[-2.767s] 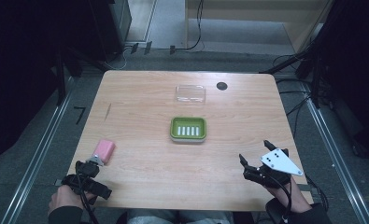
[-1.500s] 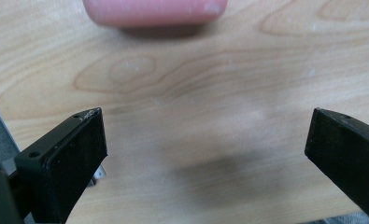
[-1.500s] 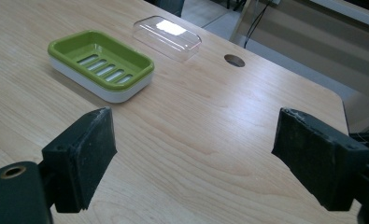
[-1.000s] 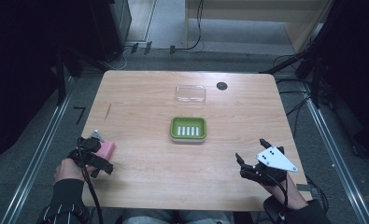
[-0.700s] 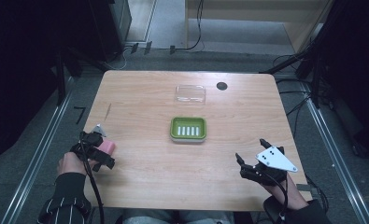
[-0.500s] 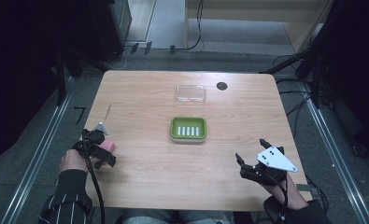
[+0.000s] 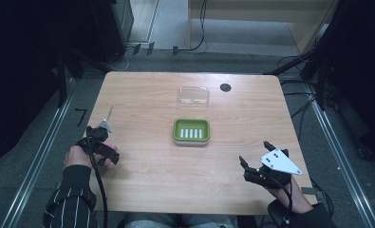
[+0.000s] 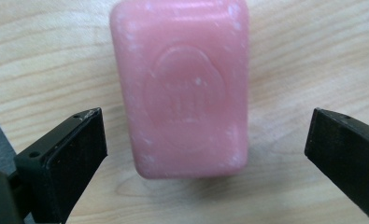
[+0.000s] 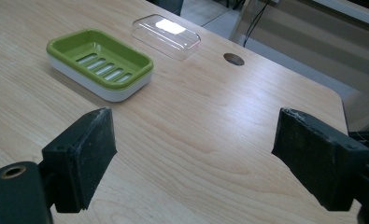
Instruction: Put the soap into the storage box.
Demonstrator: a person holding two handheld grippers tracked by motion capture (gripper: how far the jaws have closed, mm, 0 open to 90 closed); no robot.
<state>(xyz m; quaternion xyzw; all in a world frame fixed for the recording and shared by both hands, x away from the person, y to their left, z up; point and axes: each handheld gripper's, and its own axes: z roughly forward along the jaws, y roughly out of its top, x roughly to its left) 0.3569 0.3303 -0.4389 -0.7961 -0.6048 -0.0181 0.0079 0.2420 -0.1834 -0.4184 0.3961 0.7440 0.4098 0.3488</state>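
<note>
A pink bar of soap (image 8: 182, 88) lies flat on the wooden table (image 7: 152, 175), stamped face up. My left gripper (image 8: 205, 140) points down over it and is open, one black jaw on each side of the bar's near end and neither touching it. In the high view the left gripper (image 7: 99, 142) and the hand cover the soap near the table's left edge. A green soap dish (image 7: 191, 131) with a slotted floor sits empty at the table's middle. My right gripper (image 7: 254, 153) rests open at the front right, with nothing between its jaws.
A clear plastic lid (image 7: 193, 95) lies behind the soap dish (image 9: 99, 63), and a round cable hole (image 7: 225, 87) is to its right. From the right gripper (image 9: 194, 140), the lid (image 9: 166, 30) and hole (image 9: 233, 59) lie beyond the dish. Metal rails run along both sides of the table.
My left gripper has moved from the front left corner forward onto the pink soap and now covers it in the high view. The right gripper shifted slightly left, then stayed still.
</note>
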